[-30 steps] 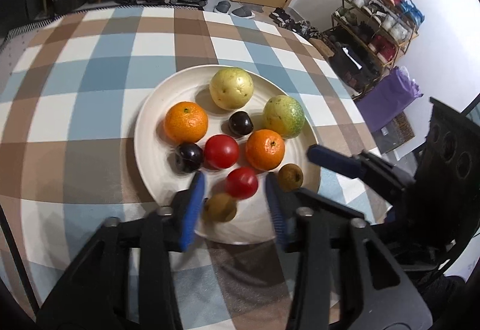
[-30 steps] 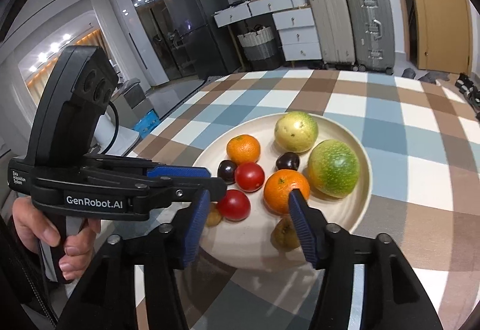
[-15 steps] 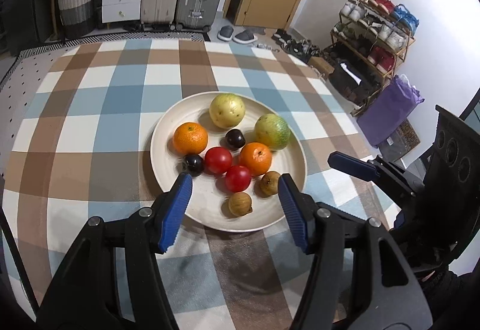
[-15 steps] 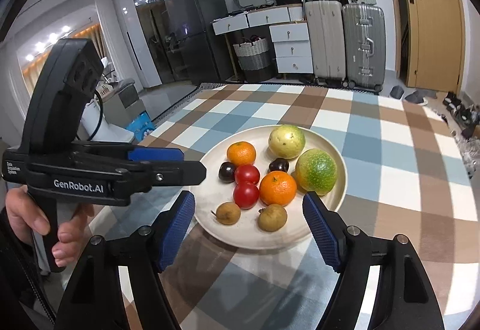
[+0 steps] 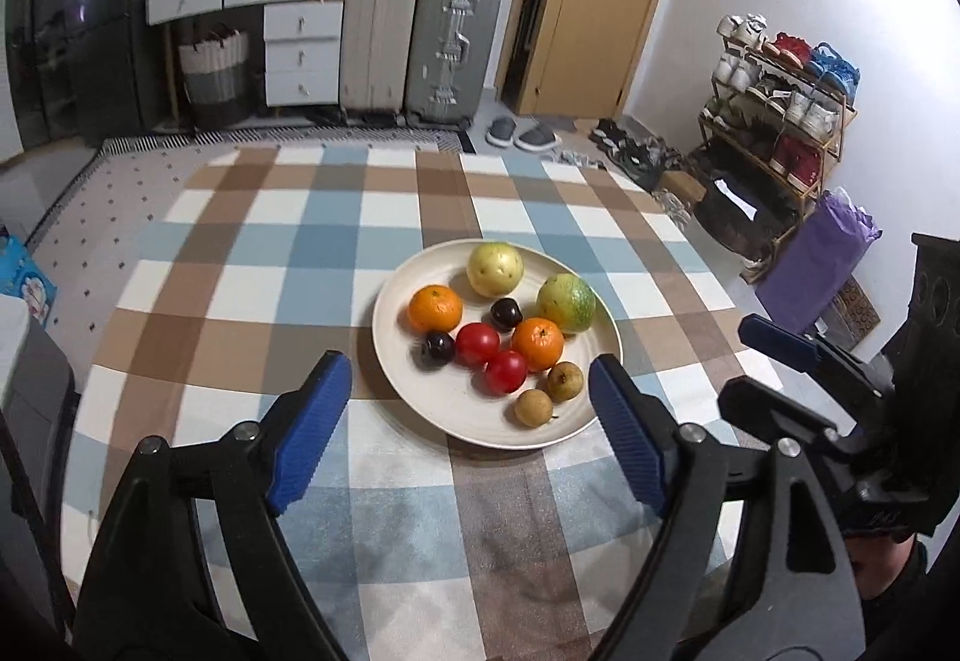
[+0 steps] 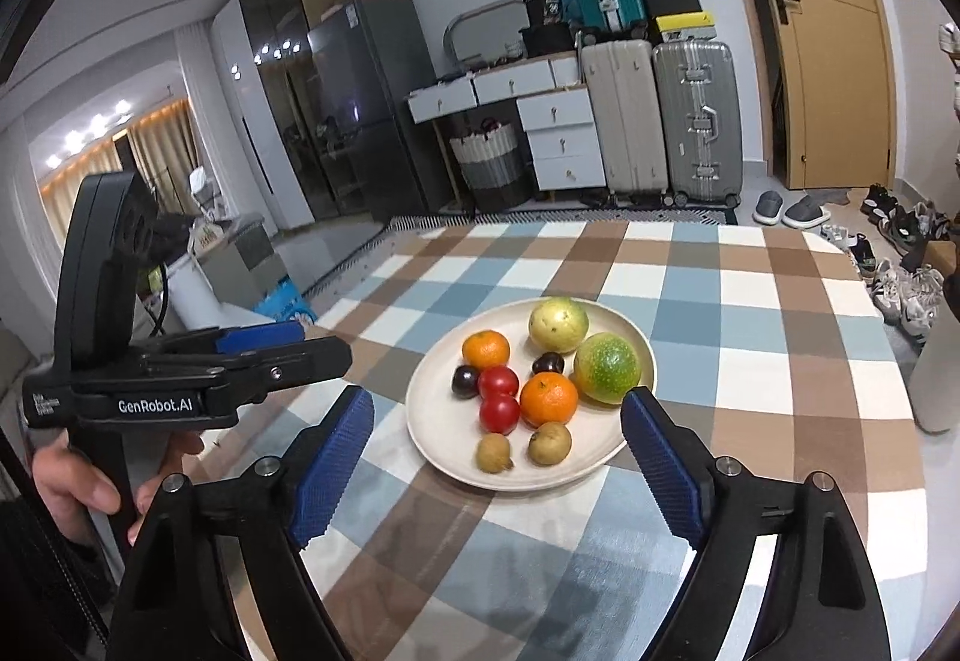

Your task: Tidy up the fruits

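A cream plate (image 5: 414,391) on the checked tablecloth holds two oranges (image 5: 435,308), two red tomatoes (image 5: 477,344), two dark plums (image 5: 506,314), a yellow round fruit (image 5: 495,269), a green-orange fruit (image 5: 566,302) and two small brown fruits (image 5: 533,407). My left gripper (image 5: 468,364) hangs above and short of the plate, its jaws opening with nothing gripped. My right gripper (image 6: 498,397) is likewise back from the plate (image 6: 606,445), jaws opening and empty. The brown fruits (image 6: 493,452) lie at the plate's near edge.
The checked tablecloth (image 5: 288,253) covers the whole table. Beyond it stand suitcases (image 5: 450,42), white drawers (image 5: 300,54), a door and a shoe rack (image 5: 780,120). A hand (image 6: 78,487) holds the left gripper's handle at the left of the right wrist view.
Both grippers have pulled back and up from the plate while their jaws widened. The two small brown fruits that lay between the fingers stay on the plate.
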{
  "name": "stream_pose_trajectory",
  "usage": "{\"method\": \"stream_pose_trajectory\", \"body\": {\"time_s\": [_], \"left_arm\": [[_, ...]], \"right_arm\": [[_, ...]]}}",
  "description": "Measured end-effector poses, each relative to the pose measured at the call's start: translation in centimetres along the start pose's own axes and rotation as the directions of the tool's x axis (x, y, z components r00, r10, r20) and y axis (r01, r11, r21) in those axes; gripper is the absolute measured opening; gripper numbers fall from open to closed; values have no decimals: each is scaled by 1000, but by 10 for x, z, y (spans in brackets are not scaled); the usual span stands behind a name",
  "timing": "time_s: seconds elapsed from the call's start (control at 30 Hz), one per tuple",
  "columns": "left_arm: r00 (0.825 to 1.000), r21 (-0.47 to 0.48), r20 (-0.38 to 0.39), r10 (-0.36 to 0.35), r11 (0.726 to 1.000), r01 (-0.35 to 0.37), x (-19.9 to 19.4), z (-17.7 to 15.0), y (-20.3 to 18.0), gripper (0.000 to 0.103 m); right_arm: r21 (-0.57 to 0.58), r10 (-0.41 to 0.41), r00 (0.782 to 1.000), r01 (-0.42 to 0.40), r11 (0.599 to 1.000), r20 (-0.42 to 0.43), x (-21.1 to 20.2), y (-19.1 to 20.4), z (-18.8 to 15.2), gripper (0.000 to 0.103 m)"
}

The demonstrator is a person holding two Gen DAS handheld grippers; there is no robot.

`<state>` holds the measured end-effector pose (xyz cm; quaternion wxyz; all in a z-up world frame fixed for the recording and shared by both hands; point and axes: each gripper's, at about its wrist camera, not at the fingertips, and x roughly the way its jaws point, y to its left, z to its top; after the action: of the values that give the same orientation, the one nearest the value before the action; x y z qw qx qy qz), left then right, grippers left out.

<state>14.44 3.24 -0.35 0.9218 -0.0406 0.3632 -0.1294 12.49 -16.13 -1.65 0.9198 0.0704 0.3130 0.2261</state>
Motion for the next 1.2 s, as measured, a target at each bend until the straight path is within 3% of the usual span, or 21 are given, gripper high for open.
{"method": "stream_pose_trajectory", "body": {"time_s": [0.27, 0.5, 0.6, 0.93, 1.2], "left_arm": [[993, 34, 100, 60, 997, -64, -45, -9, -12, 84], [980, 4, 181, 87, 996, -89, -90, -23, -15, 87], [965, -10, 237, 109, 994, -110, -116, -31, -17, 102], [934, -24, 331, 133, 991, -132, -173, -62, -24, 102], [890, -13, 428, 157, 986, -168, -188, -98, -31, 102]], "right_arm": [[9, 0, 999, -1, 1000, 54, -30, 14, 0, 91], [-24, 6, 996, -4, 1000, 89, -55, 34, -1, 93], [-50, 12, 993, -6, 999, 120, -72, 46, -3, 96], [-78, 14, 977, 3, 997, 213, -112, 70, -21, 101], [-107, -3, 955, 36, 994, 297, -127, 73, -53, 102]]}}
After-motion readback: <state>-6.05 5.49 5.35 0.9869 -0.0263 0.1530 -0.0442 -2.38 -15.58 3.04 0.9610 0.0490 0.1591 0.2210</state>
